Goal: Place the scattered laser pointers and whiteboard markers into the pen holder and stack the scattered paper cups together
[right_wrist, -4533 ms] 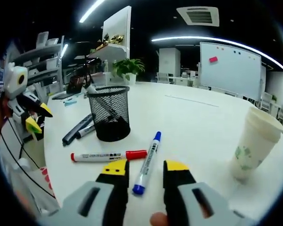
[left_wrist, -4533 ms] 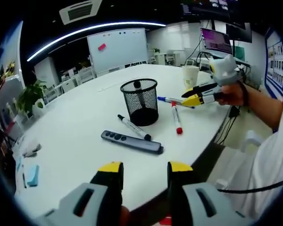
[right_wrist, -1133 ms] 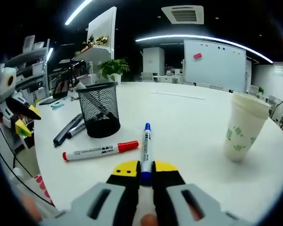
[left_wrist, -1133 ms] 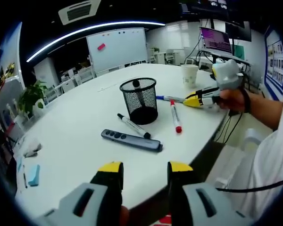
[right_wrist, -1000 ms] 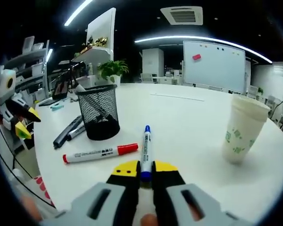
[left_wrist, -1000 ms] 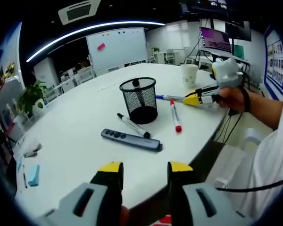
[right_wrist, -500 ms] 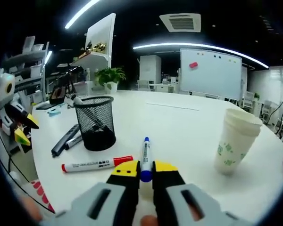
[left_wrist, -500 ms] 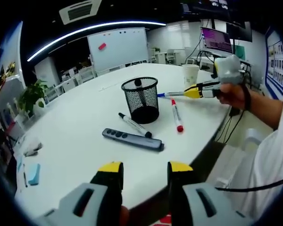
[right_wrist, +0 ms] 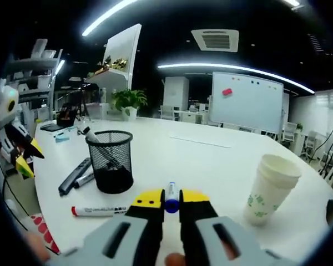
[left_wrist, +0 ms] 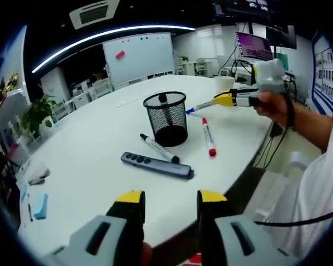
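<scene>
**Blue marker lifted, bound for the pen holder**

Right gripper (right_wrist: 171, 200): clenched on the blue whiteboard marker (right_wrist: 171, 195), cap end pointing forward between the yellow tips. In the left gripper view, same marker (left_wrist: 202, 105) now held off the table (left_wrist: 89, 166), tilted toward the mesh pen holder (left_wrist: 165, 118); a second ago flat on the surface, half a second ago just raised. Pick step judged complete; transfer to the holder judged in hand, drop not yet made.

Left gripper (left_wrist: 170, 198): jaws apart, nothing between them, low at the table's near edge.

Pen holder (right_wrist: 110, 160): upright, one black-tipped item already standing inside.

Remaining on table: red-capped marker (left_wrist: 208, 137) just beside the holder; black marker (left_wrist: 159, 148) touching or nearly touching the holder's base; grey laser pointer (left_wrist: 157, 165) nearer the left gripper. All unmoved.

Paper cups (right_wrist: 265, 189): already nested in one stack, well apart from the holder.
</scene>
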`<move>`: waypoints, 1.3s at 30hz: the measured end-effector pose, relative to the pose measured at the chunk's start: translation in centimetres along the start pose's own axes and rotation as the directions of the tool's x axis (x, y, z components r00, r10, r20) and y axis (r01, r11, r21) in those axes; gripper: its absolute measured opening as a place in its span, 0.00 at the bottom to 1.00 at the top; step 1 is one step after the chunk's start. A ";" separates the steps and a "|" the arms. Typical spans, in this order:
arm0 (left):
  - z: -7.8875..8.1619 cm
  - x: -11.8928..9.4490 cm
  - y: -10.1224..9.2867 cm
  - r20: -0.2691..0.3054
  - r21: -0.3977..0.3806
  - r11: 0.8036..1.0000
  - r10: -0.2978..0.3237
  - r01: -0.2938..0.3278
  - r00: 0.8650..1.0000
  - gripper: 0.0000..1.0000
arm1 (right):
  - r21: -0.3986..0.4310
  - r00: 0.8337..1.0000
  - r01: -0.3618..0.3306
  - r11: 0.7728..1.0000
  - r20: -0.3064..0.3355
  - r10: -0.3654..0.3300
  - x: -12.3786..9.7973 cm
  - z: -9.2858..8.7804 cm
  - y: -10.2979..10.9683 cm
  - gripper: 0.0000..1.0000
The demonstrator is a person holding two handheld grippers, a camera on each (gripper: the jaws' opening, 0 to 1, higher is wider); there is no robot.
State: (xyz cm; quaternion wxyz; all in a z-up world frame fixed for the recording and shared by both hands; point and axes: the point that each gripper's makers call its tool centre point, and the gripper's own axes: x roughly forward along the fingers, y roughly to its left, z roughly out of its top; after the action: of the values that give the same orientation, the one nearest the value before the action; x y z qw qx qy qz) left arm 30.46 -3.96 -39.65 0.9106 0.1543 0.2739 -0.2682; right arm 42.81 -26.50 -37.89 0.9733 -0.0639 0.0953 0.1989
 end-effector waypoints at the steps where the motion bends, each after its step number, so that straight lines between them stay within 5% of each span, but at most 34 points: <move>1: 0.0 0.0 0.0 0.000 0.000 1.000 0.001 -0.001 1.000 0.38 | 0.006 1.000 -0.006 1.000 0.007 0.006 0.0 0.3 0.1 0.10; 39: -0.3 -0.3 0.6 0.001 -0.013 1.000 0.015 -0.015 1.000 0.38 | -0.046 0.992 0.016 0.999 0.129 -0.010 1.9 4.8 -1.1 0.10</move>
State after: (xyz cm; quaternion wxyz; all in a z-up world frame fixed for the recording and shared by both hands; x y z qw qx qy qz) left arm 30.48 -3.25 -39.62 0.9136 0.1504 0.2741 -0.2599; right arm 45.73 -25.97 -33.57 0.9769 -0.0744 0.0271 0.1986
